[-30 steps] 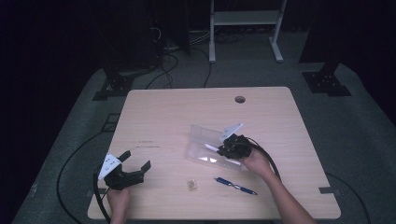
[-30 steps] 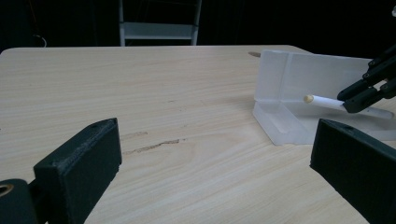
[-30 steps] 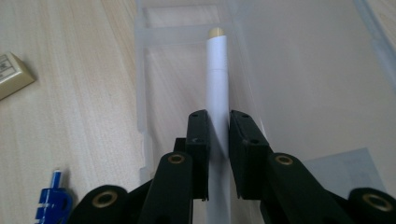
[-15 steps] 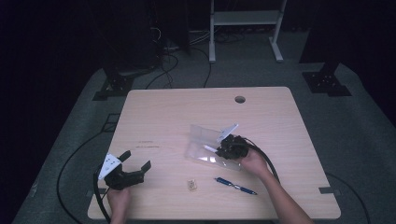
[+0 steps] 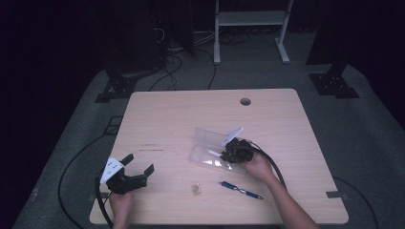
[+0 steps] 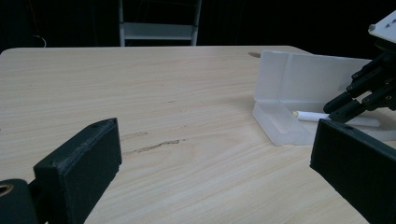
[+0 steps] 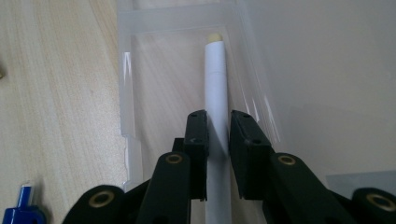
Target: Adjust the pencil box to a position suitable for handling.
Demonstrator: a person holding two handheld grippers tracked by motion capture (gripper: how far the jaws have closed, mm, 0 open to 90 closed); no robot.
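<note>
A clear plastic case (image 5: 206, 139) lies open right of the table's middle, its lid standing up. In its tray lies a white pen (image 7: 215, 79) with a cream tip, pointing away from my right gripper (image 7: 218, 126), whose jaws are shut on the pen's barrel. The high view shows the right gripper (image 5: 229, 151) at the case's right end and the white pen (image 5: 215, 154) sticking out leftward. My left gripper (image 5: 138, 164) rests open near the front left of the table, holding nothing. In the left gripper view its jaws stand wide apart, facing the case (image 6: 299, 84).
A blue pen (image 5: 241, 190) lies on the table in front of the case, and a small tan object (image 5: 196, 189) lies left of it. A cable hole (image 5: 245, 101) is at the table's far edge. Stands and cables are on the floor beyond.
My right gripper has edged slightly left over the case with the white pen. The left gripper has stayed put.
</note>
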